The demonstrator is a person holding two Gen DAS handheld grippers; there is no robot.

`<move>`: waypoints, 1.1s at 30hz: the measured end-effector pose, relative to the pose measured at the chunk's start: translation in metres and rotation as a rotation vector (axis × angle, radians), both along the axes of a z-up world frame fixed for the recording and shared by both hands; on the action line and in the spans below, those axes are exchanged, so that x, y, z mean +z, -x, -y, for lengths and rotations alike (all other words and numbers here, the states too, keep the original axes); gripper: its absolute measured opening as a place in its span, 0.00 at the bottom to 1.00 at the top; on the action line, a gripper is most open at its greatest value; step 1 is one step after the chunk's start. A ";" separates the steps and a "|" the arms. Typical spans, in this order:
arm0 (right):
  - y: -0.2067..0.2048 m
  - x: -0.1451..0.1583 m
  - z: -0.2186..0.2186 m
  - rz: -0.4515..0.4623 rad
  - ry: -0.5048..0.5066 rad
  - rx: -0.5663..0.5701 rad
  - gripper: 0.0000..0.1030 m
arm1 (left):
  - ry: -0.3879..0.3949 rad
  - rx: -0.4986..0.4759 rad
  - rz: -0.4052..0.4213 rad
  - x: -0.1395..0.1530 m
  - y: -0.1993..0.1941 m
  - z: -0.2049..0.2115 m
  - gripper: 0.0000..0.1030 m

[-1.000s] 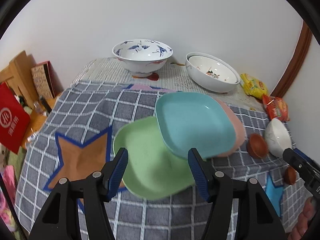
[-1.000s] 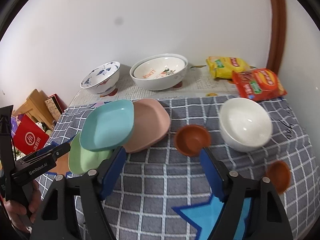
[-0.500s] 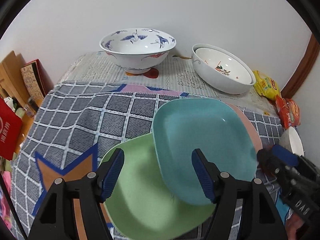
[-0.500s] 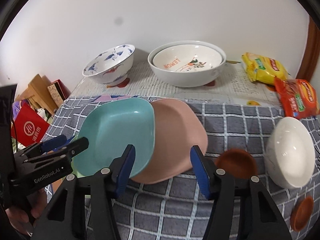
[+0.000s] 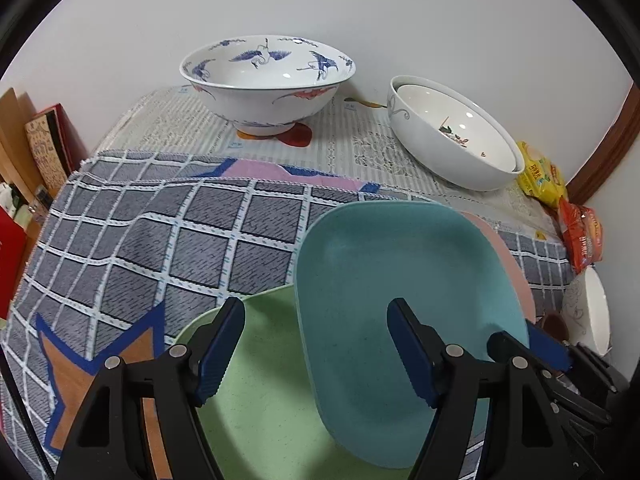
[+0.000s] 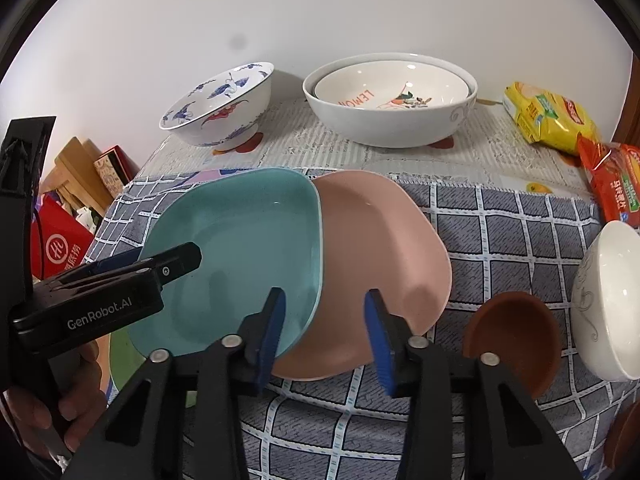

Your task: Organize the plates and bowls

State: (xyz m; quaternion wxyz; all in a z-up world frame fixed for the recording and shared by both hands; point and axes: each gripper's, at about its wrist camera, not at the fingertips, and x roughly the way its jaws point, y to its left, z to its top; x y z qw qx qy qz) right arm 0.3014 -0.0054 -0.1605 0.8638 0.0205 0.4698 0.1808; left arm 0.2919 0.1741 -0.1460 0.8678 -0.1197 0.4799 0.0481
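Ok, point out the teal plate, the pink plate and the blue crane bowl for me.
teal plate [image 6: 248, 248], right wrist view, on its inner floor.
pink plate [image 6: 380, 240], right wrist view, on its bare middle.
blue crane bowl [image 5: 264, 92], left wrist view, on its outer wall.

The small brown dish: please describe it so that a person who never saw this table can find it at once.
Start at the grey checked cloth covering the table's front half. Near its right side stands a white bowl, and the small brown dish sits between it and the pink plate. It is round, dark brown, and smaller than either neighbour.
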 end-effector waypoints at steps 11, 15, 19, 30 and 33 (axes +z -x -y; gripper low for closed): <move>-0.007 -0.005 0.001 -0.017 -0.033 0.004 0.10 | 0.022 -0.018 0.024 -0.001 0.001 0.007 0.38; -0.004 0.000 0.003 -0.003 -0.045 -0.007 0.08 | 0.033 -0.015 0.052 0.004 0.011 0.010 0.28; 0.003 0.006 0.011 -0.001 -0.046 -0.023 0.07 | 0.062 -0.016 0.072 0.015 0.022 0.010 0.23; 0.043 0.048 0.038 0.052 -0.095 -0.067 0.06 | 0.070 -0.037 0.157 0.058 0.066 0.026 0.20; 0.058 0.060 0.047 0.066 -0.109 -0.079 0.06 | 0.076 -0.045 0.168 0.068 0.077 0.032 0.20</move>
